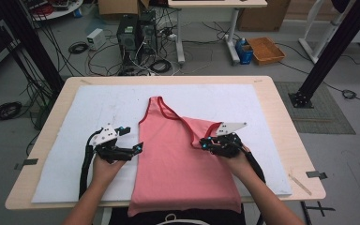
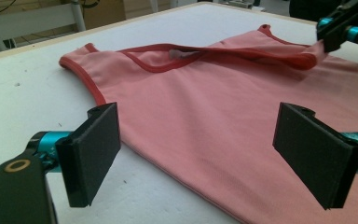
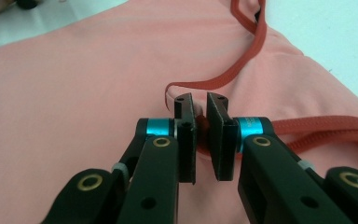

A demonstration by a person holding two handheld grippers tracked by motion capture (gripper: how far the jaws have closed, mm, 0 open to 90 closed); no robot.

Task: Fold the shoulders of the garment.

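A pink tank top (image 1: 178,159) with red trim lies flat on the white mat, its hem hanging over the near table edge. My right gripper (image 1: 205,143) is at the top's right shoulder strap, which is folded inward across the chest. In the right gripper view the jaws (image 3: 200,140) are nearly together with the red-trimmed strap (image 3: 205,128) pinched between the pads. The left gripper view shows that gripper (image 2: 340,28) holding the folded strap (image 2: 307,58). My left gripper (image 1: 132,138) stands open just beside the top's left side edge; its pads (image 2: 93,154) straddle the cloth (image 2: 205,107) without touching it.
A white foam mat (image 1: 98,108) covers most of the wooden table (image 1: 281,117). Pieces of tape (image 1: 315,174) sit at the table's side edges. Beyond the far edge the floor holds cables, computer towers (image 1: 136,33) and an orange bin (image 1: 266,50).
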